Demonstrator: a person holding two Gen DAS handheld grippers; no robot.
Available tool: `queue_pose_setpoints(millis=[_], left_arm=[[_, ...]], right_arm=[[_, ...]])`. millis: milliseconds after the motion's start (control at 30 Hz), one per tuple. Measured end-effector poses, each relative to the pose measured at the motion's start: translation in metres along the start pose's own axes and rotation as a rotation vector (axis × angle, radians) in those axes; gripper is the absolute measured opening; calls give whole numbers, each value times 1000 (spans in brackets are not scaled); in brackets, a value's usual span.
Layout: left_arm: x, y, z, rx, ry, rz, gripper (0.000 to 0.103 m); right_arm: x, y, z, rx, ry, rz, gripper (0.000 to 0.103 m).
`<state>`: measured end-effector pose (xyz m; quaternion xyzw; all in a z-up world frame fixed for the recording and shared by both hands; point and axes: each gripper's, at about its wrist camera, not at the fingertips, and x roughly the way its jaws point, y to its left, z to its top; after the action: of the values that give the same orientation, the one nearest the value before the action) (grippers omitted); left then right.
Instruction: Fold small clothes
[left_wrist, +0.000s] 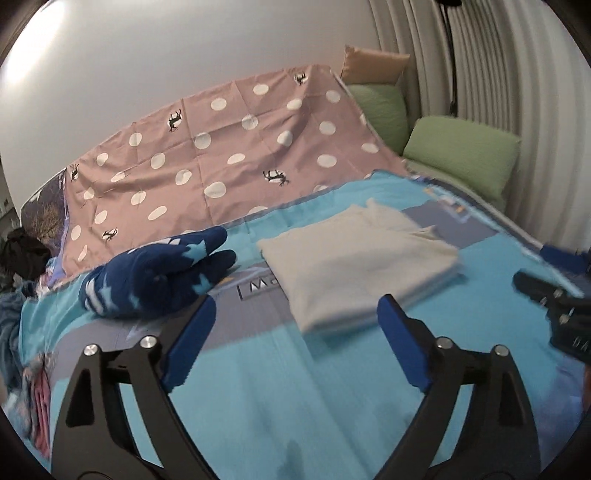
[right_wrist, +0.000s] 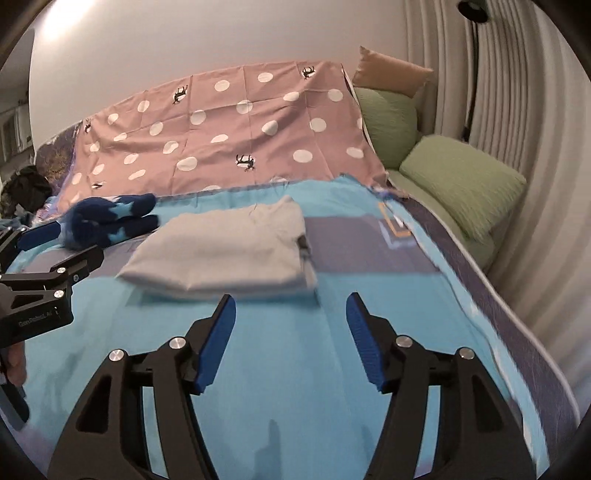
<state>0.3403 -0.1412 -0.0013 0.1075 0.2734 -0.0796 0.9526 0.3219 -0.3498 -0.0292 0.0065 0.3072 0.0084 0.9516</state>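
Both tongs are hanging released over the blue bedspread, nothing between the pads: left tongs, right tongs. Just beyond them a folded white garment is lying flat on the bed. A navy star-patterned garment is sitting beside it, with a pink dotted sheet behind.

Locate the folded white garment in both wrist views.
Left wrist: folded white garment right of centre, just beyond the open left gripper.
Right wrist: folded white garment left of centre, beyond the open right gripper.
Shared landmark: navy star-patterned garment, on its left in both.
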Motion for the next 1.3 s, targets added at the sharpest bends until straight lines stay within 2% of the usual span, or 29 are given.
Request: queue_pose_setpoints(millis=[67, 200, 267, 367, 400, 533, 700, 967, 1300], left_arm=[[-31, -3, -8, -20, -22, -15, 95], [-85, -7, -25, -57, -54, -19, 101], [-106, -9, -34, -66, -59, -10, 101], [-139, -12, -50, -73, -71, -14, 101], [-149, -13, -55, -73, -75, -13, 101], [-183, -13, -74, -99, -92, -23, 101], [-219, -10, -88, -130, -123, -48, 101], [-253, -4, -104, -153, -138, -64, 101], [-262, -2, -119, -144, -116, -41, 101]], right_arm=[[-20, 0, -9, 23, 10, 32, 69], [-63, 7, -30, 31, -10, 20, 74], [-84, 10, -42, 36, -17, 21, 74], [-112, 13, -57, 53, -17, 24, 83], [-120, 14, -61, 54, -21, 17, 83], [-153, 23, -75, 53, -42, -30, 87], [-184, 30, -86, 74, -58, -32, 90], [-212, 44, -101, 81, -86, -35, 93], [-223, 53, -109, 72, -90, -56, 93]])
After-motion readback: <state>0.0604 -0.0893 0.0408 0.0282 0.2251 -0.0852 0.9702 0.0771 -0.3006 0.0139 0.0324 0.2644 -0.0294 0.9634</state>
